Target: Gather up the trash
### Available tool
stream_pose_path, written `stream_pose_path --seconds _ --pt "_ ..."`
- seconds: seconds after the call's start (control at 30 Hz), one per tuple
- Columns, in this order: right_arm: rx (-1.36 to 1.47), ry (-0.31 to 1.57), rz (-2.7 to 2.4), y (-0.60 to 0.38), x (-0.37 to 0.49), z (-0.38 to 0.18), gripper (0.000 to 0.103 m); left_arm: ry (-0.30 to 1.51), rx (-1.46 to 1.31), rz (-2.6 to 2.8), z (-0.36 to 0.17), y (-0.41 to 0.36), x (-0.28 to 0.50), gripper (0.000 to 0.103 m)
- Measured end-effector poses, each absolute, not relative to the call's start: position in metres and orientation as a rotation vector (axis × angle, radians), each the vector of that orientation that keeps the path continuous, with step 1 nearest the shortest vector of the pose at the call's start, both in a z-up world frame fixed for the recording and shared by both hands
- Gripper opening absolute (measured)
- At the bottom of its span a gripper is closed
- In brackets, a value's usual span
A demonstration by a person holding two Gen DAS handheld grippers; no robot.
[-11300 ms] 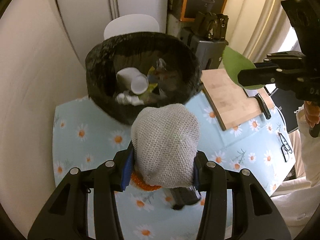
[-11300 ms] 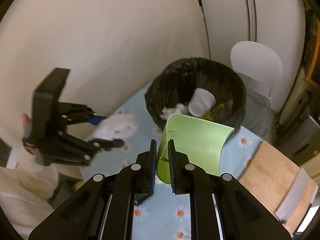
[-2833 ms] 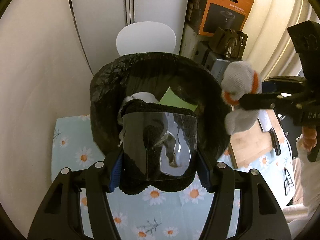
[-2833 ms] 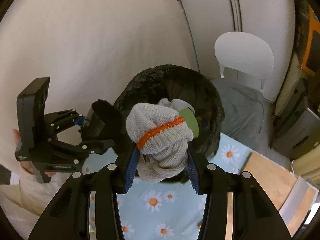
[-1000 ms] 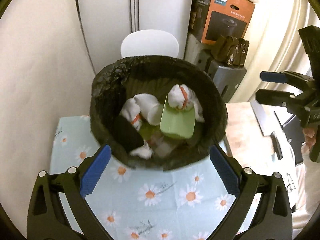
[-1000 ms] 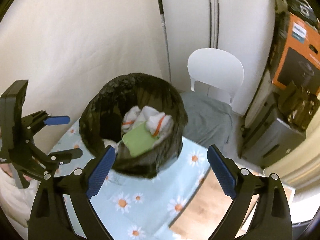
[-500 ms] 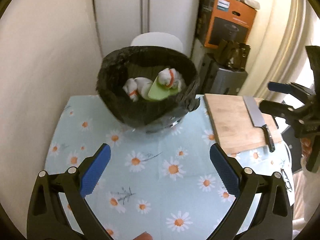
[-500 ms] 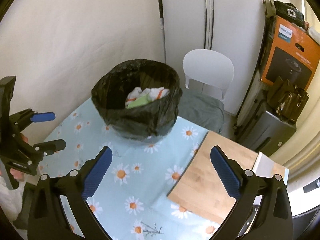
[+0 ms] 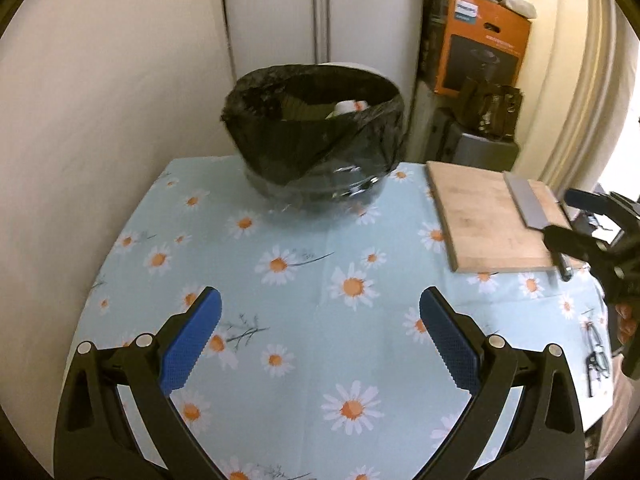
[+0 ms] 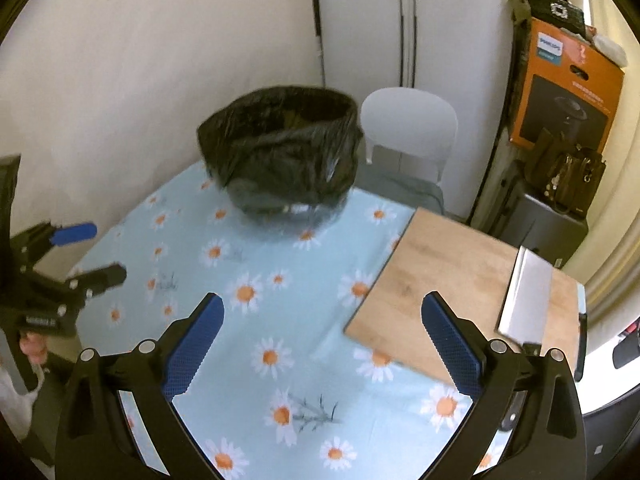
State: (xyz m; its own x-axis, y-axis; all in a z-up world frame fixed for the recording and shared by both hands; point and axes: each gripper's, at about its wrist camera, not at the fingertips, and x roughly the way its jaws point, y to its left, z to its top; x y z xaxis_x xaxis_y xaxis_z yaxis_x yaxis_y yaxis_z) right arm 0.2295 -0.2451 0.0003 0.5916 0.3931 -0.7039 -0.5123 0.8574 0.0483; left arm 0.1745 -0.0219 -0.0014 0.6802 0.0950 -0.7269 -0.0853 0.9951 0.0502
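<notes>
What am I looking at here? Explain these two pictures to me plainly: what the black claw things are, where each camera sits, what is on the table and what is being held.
No robot: a person holds a hand tool with two jaws in each hand, and a wide-angle camera on each tool looks along them. One picture comes from the left gripper, the other from the right gripper. Each also shows its partner at the picture's edge. Both stand open and hold nothing. On the daisy tablecloth stands a bin lined with a black bag with trash inside. Beside it lies a wooden cutting board with a cleaver on it. Behind are a white chair and an orange box.
</notes>
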Motion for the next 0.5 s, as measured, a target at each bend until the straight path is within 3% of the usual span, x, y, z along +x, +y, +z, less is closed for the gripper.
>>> stream_pose_path --seconds 0.5 --pt "-0.209 0.76 0.528 -0.239 0.198 -0.002 0.095 0.813 0.034 0.11 -0.011 -0.026 0.153 0.097"
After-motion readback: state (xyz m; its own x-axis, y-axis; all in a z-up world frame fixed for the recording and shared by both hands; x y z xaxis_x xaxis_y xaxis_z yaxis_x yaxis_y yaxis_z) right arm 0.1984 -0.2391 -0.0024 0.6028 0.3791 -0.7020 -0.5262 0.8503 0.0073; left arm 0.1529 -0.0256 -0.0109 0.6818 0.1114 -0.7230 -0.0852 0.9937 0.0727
